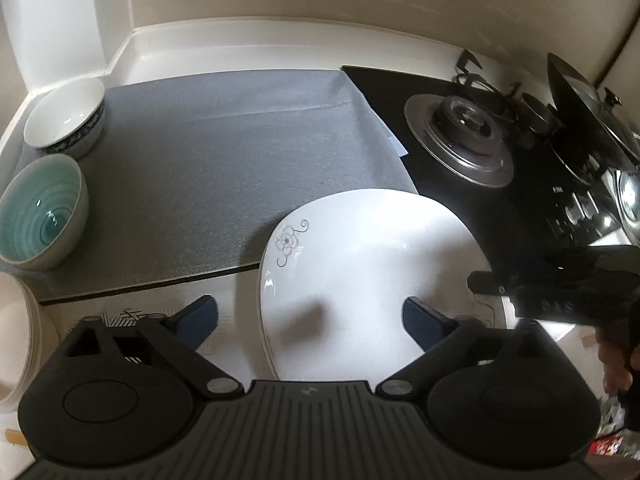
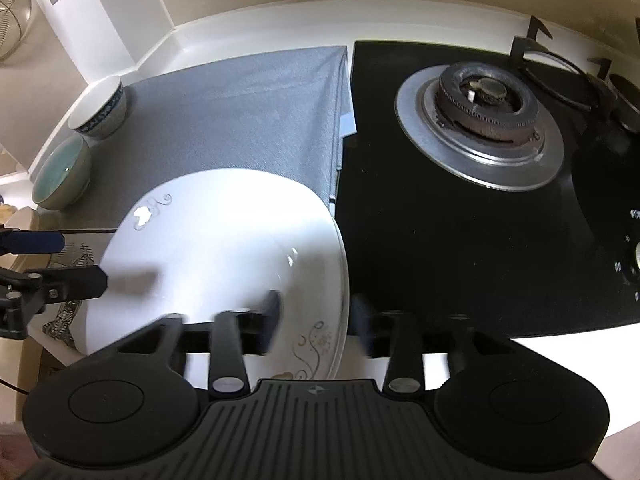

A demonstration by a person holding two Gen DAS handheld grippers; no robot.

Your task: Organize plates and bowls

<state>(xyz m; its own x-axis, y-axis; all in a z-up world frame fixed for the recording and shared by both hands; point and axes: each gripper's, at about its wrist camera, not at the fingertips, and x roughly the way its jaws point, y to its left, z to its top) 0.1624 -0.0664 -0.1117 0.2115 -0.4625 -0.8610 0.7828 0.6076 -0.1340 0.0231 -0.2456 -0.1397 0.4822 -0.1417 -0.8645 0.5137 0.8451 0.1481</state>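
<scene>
A white squarish plate [image 1: 360,272] [image 2: 220,248] with a grey flower motif lies across the front edge of the grey mat [image 1: 220,160] [image 2: 240,112]. My left gripper [image 1: 312,316] [image 2: 82,261] stands wide open over the plate's near-left part, pads clear of it. My right gripper [image 2: 316,324] straddles the plate's right rim, its blurred fingers apart and not pressing; one of its fingers [image 1: 480,282] shows at the right of the left wrist view. A white bowl with a blue pattern [image 1: 64,120] [image 2: 100,112] and a teal bowl [image 1: 40,216] [image 2: 60,176] stand on the mat's left edge.
A black gas hob [image 1: 480,216] [image 2: 460,240] with a steel burner [image 1: 464,140] [image 2: 480,120] adjoins the mat on the right; a lidded pan [image 1: 580,112] sits farther right. A stack of cream plates [image 1: 16,328] stands front left. A line-patterned sheet [image 1: 132,314] [image 2: 72,256] lies under the plate.
</scene>
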